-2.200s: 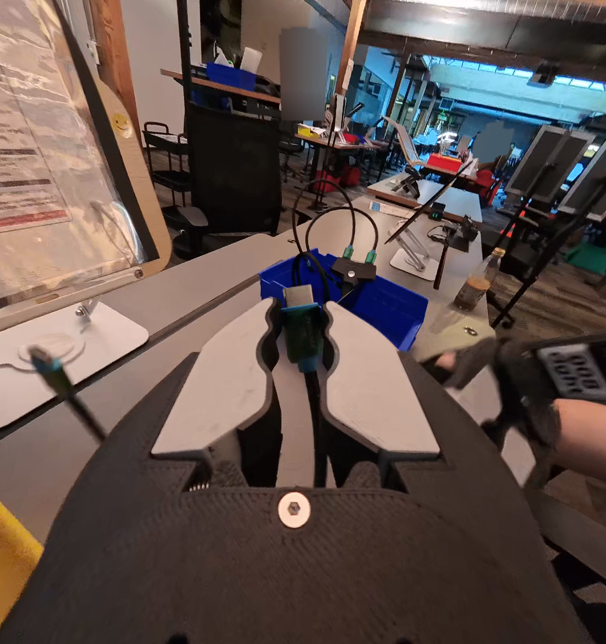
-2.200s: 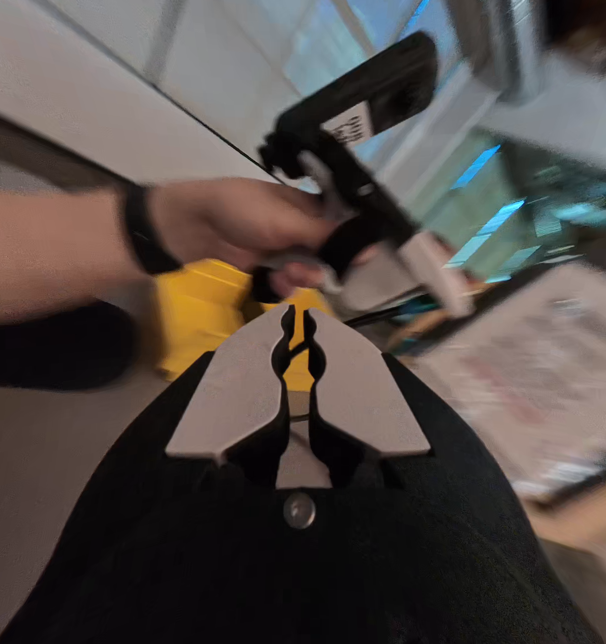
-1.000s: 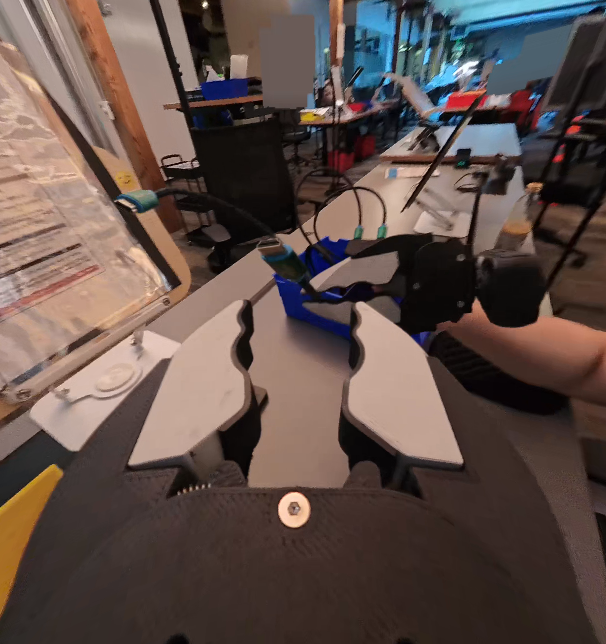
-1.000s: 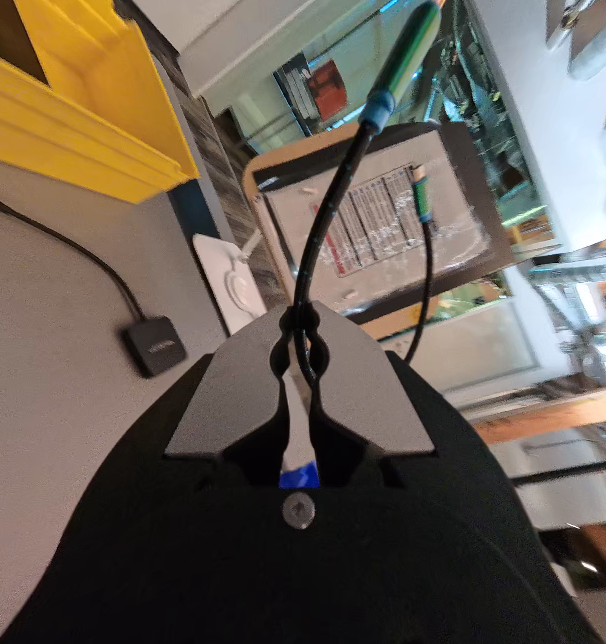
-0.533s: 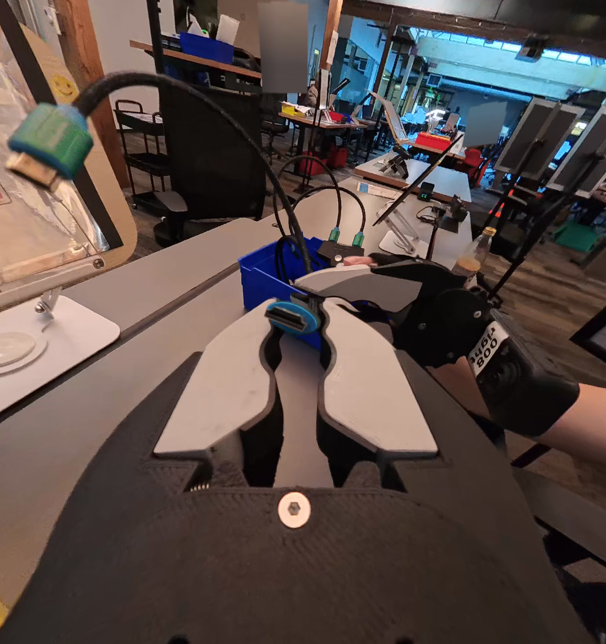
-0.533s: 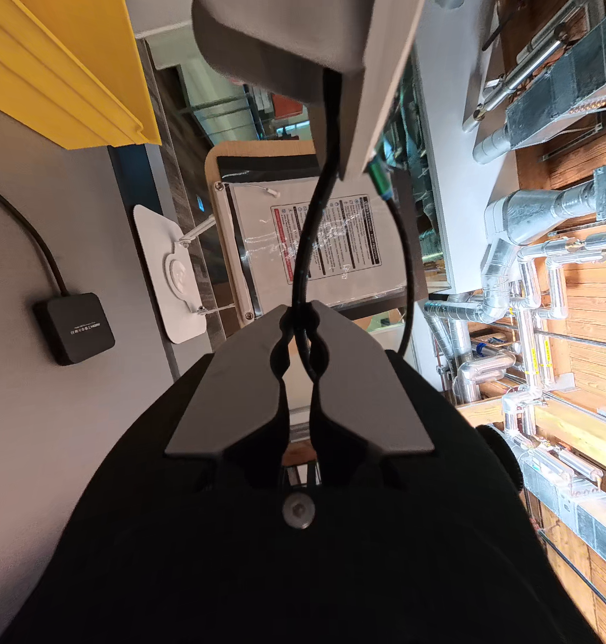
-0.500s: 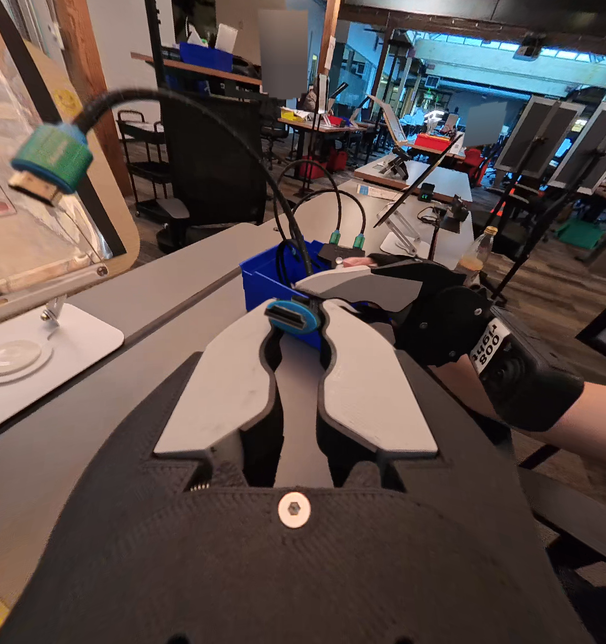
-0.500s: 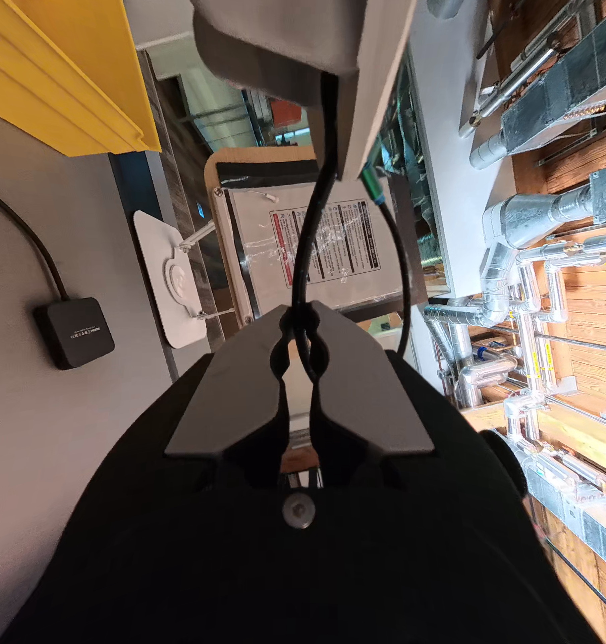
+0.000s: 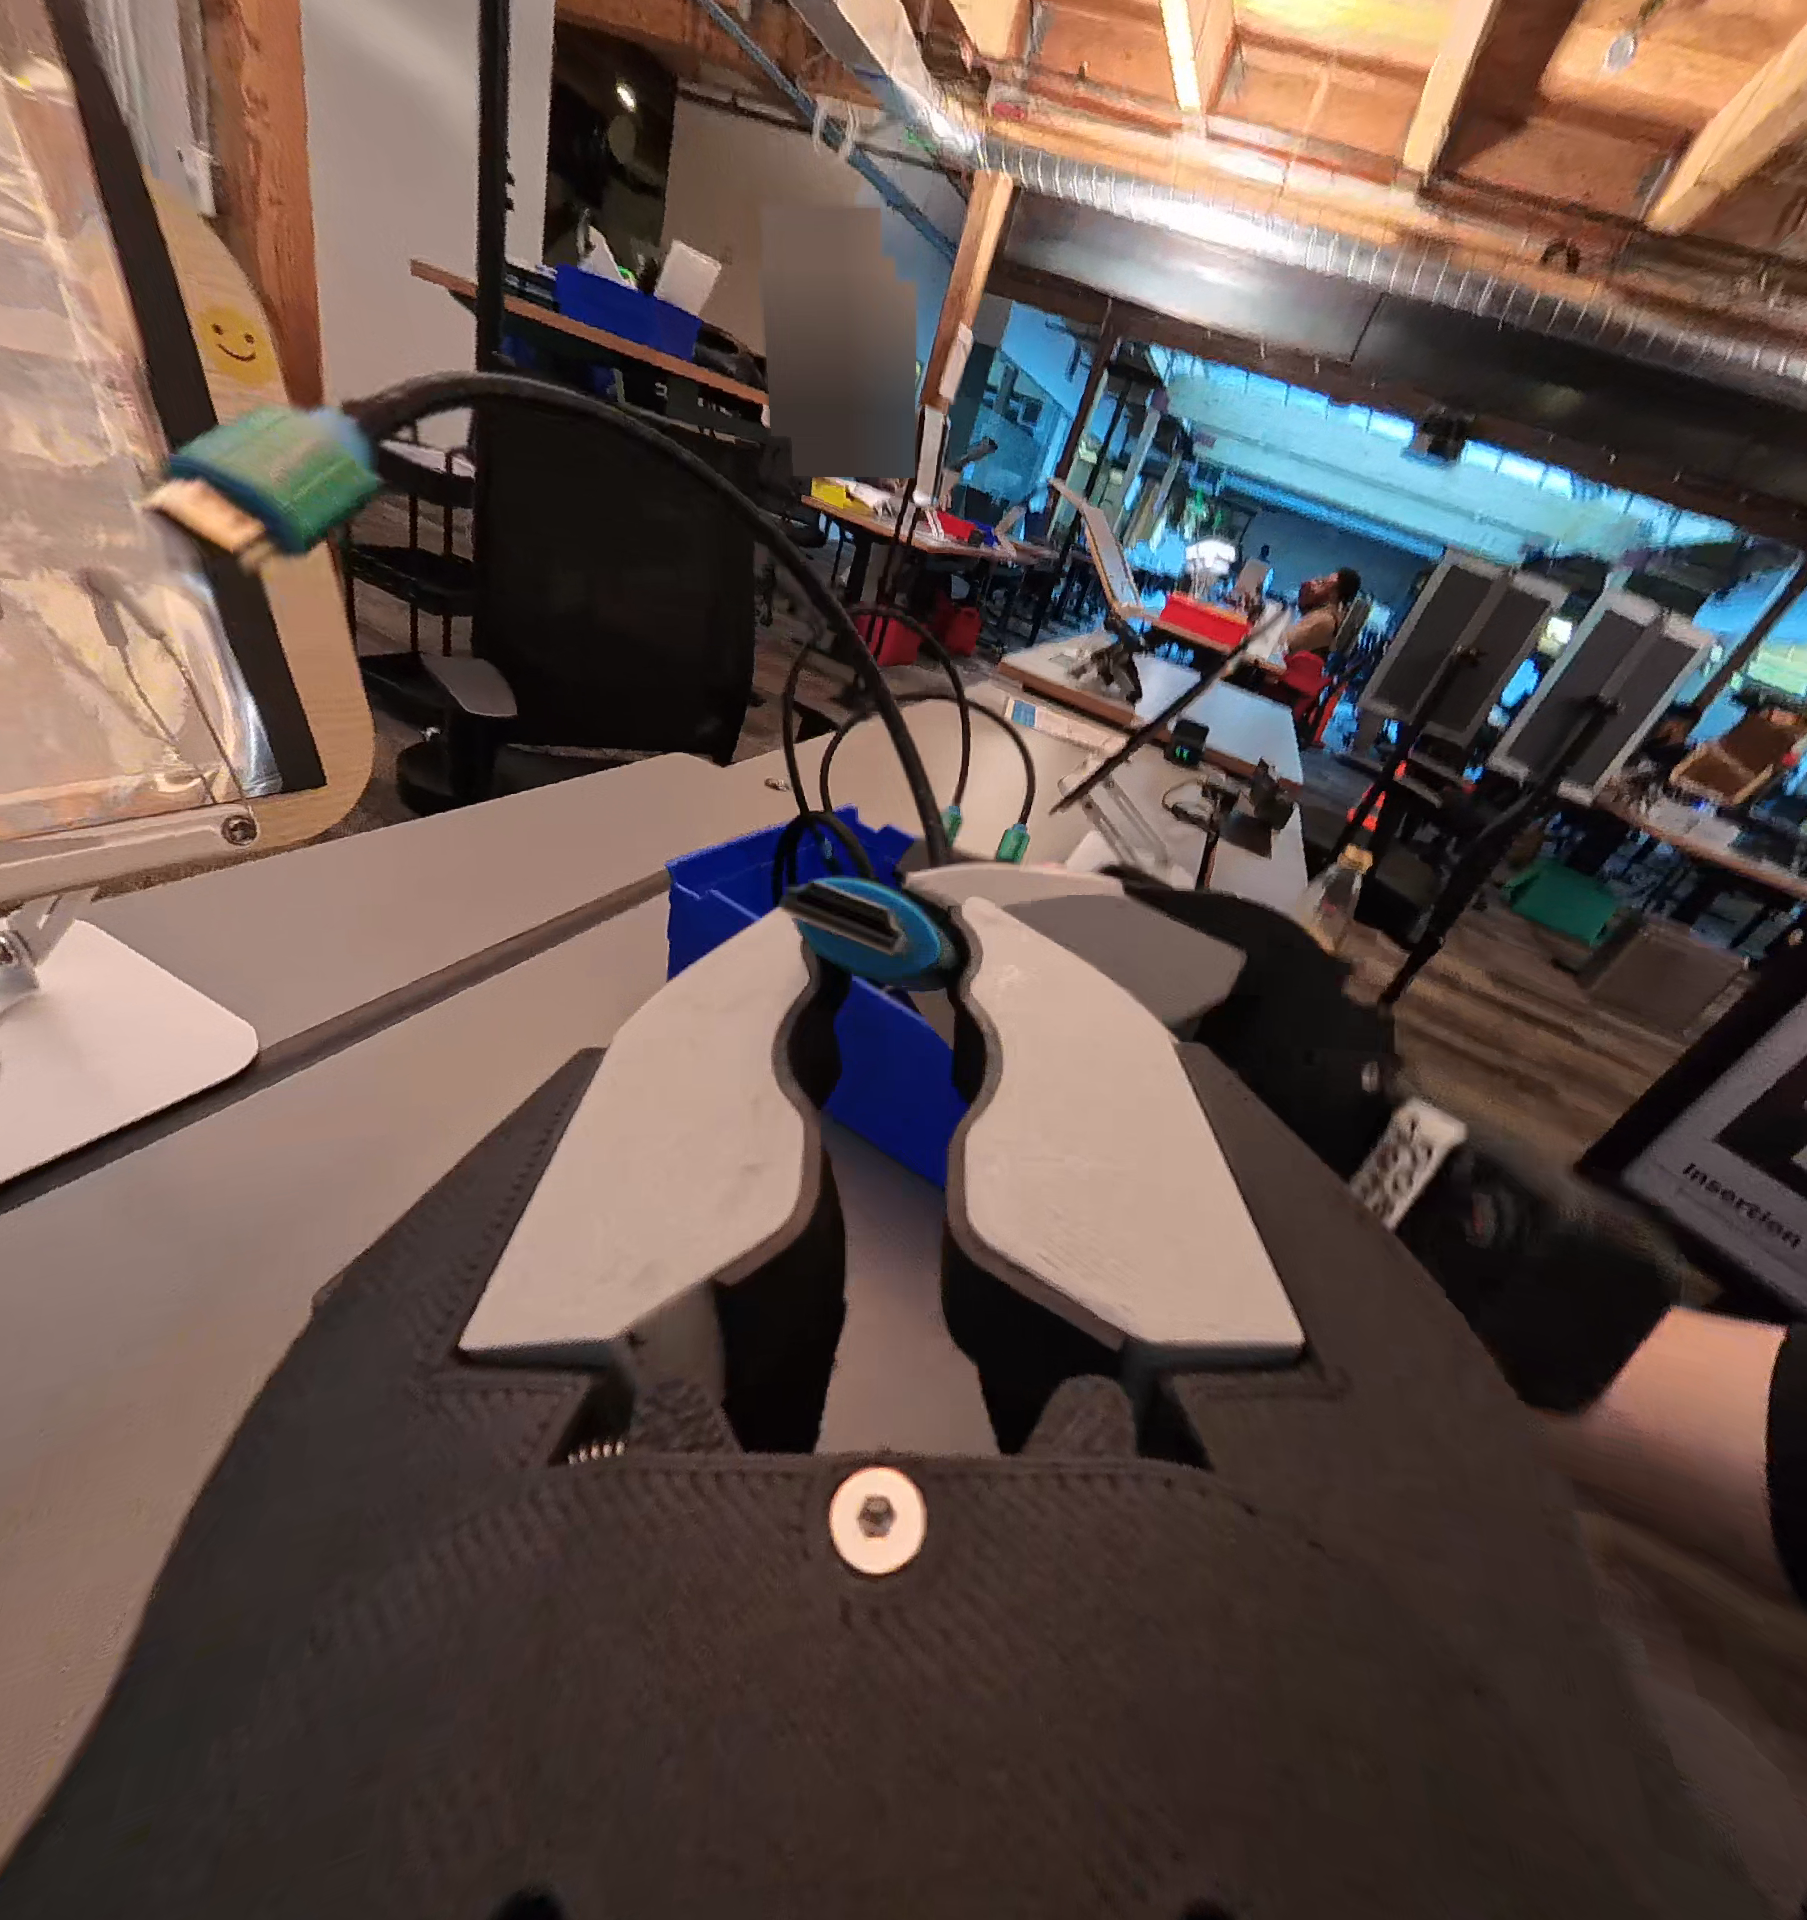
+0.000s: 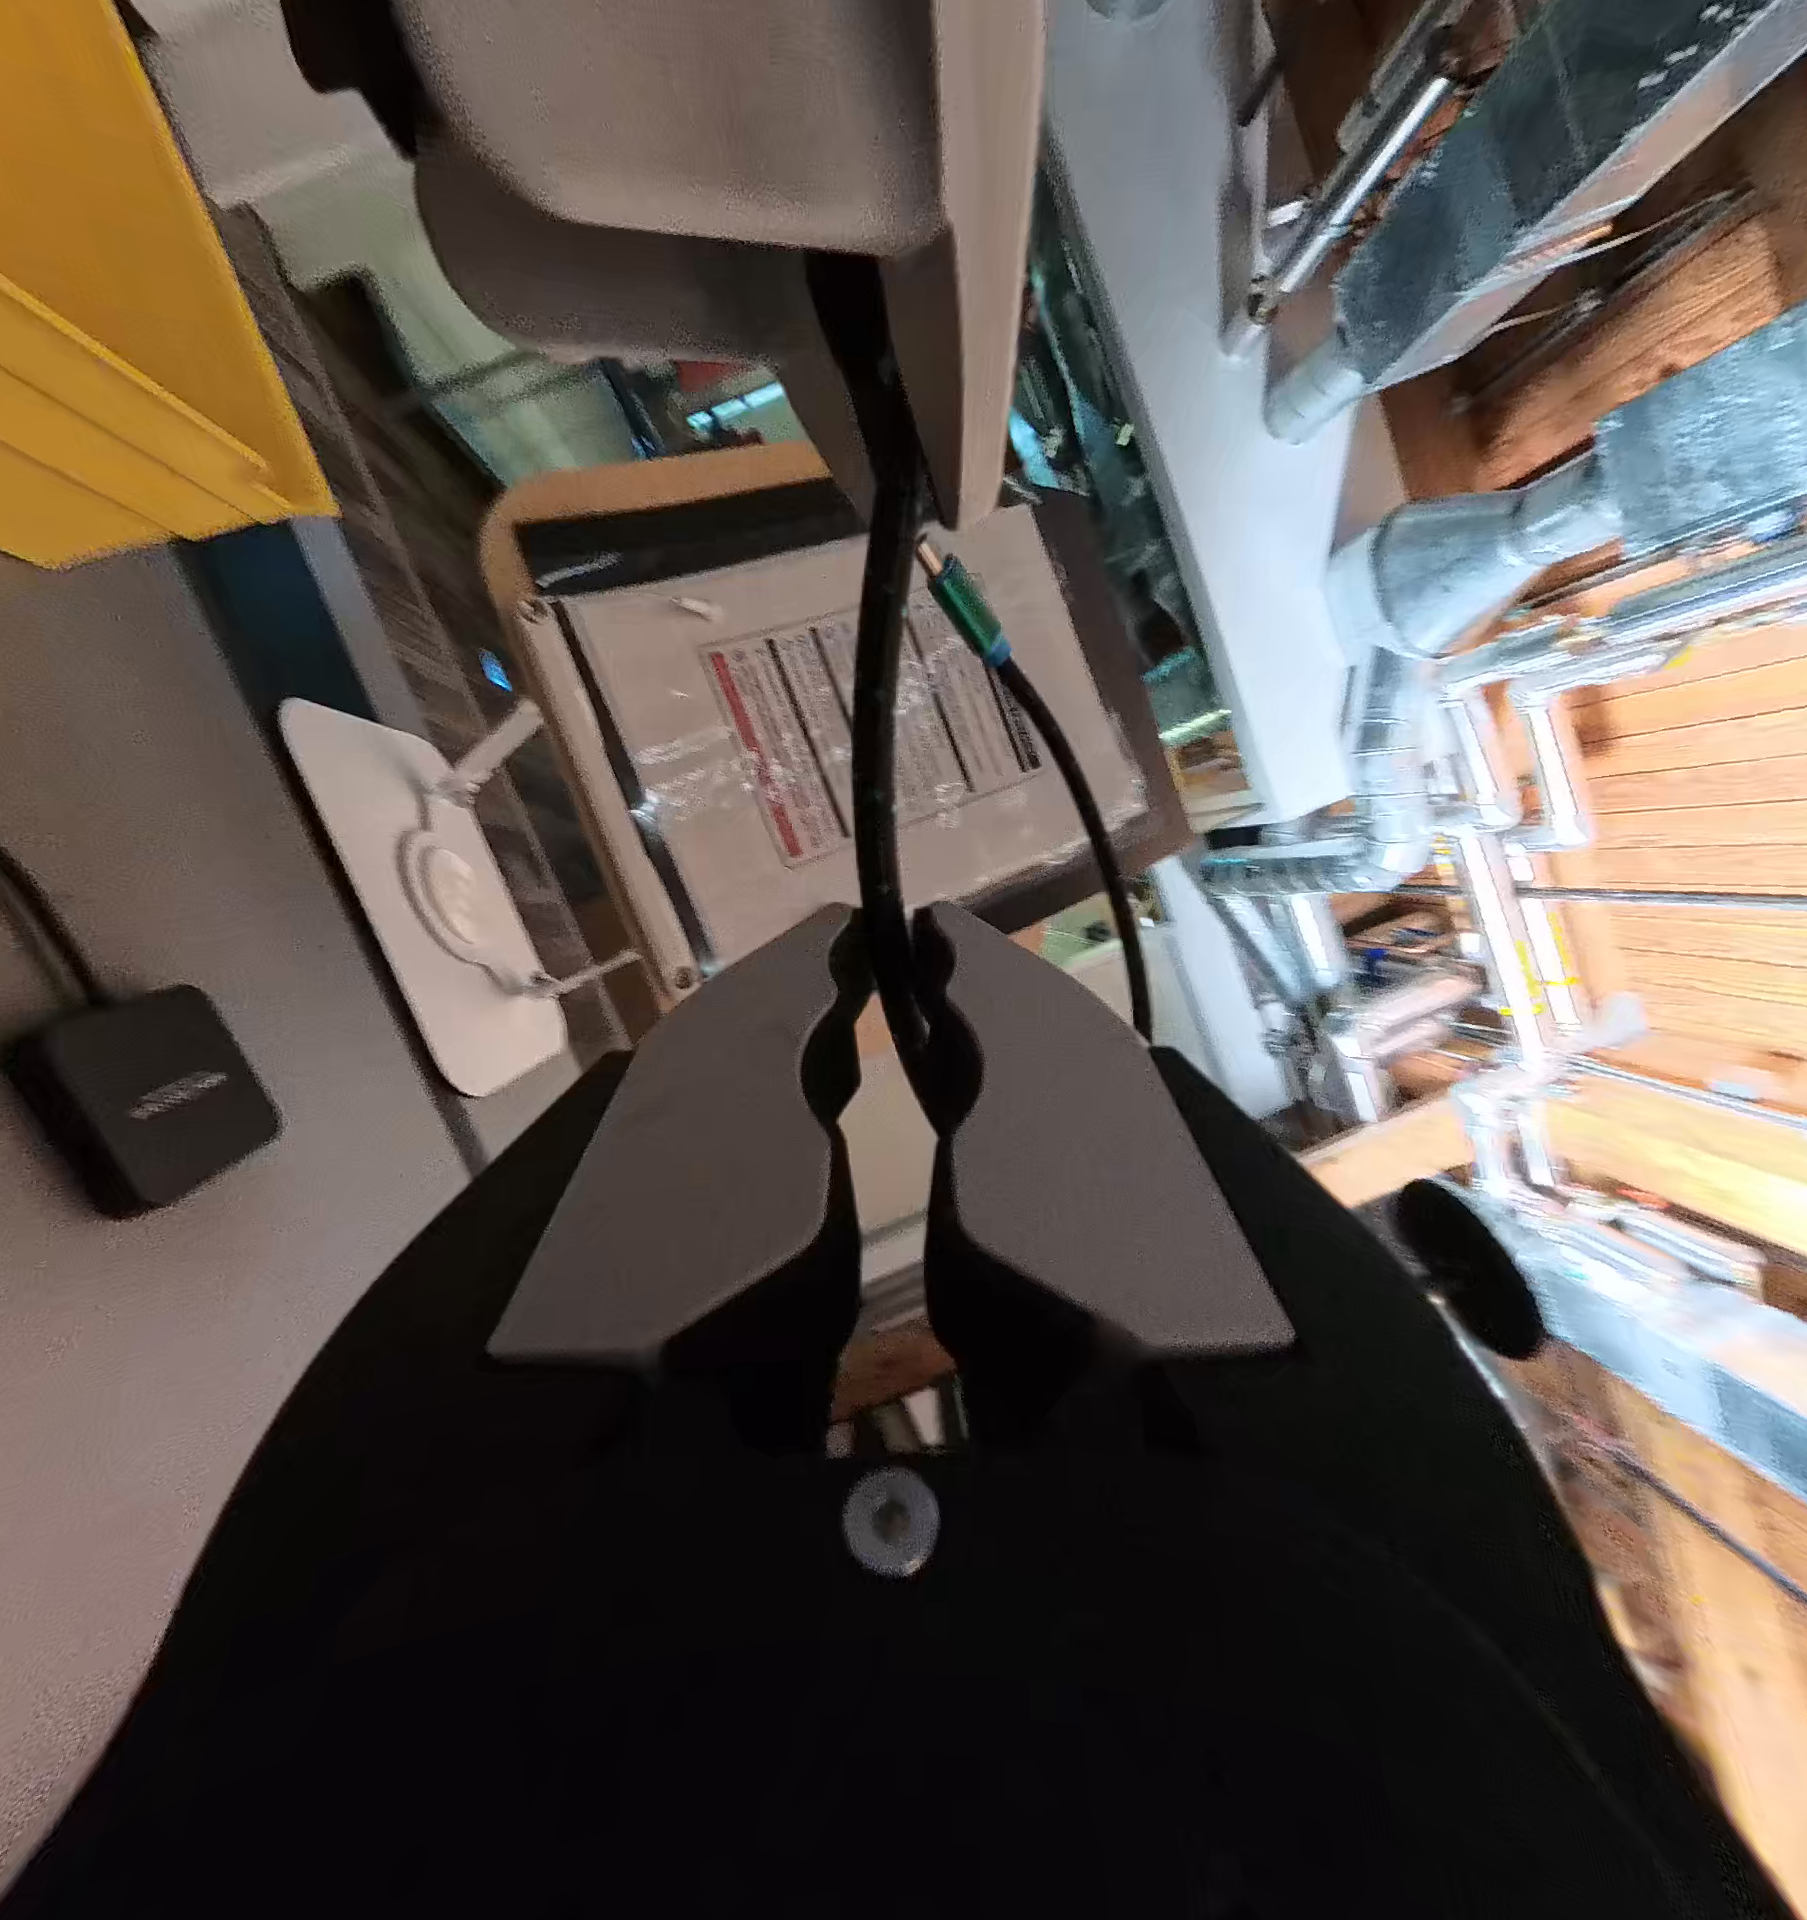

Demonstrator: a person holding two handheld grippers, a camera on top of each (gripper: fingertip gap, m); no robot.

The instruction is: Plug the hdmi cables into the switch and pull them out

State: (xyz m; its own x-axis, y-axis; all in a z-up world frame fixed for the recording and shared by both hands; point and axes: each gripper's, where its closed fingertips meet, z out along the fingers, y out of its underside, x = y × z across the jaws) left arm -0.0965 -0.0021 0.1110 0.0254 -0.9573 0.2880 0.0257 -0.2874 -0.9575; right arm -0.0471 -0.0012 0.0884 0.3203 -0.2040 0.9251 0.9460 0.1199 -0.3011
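Observation:
My left gripper (image 9: 873, 923) is shut on the blue-collared plug (image 9: 857, 940) of a black HDMI cable (image 9: 670, 457), with the connector facing the camera. The cable's other end, a green plug (image 9: 265, 488), hangs free in the air at upper left. My right gripper (image 10: 886, 935) is shut on the same cable (image 10: 878, 727) a short way behind the held plug. It shows in the left wrist view (image 9: 930, 883) just past my left fingertips. The black HDMI switch (image 10: 146, 1096) lies on the grey table (image 10: 99, 1455), apart from both grippers.
A blue bin (image 9: 743, 914) holding more green-tipped cables (image 9: 1013, 842) stands behind the grippers. A framed sign (image 9: 68, 623) on a white stand base (image 9: 78, 1049) is at the left. A yellow bin (image 10: 99, 312) sits near the switch. A black-and-white marker board (image 9: 1761, 1143) is at the right. Tip to tip, the grippers are about 6 cm apart.
My left gripper was open, then closed on the blue-collared plug. Both grippers have since lifted and tilted upward with the cable. The free green plug has swung.

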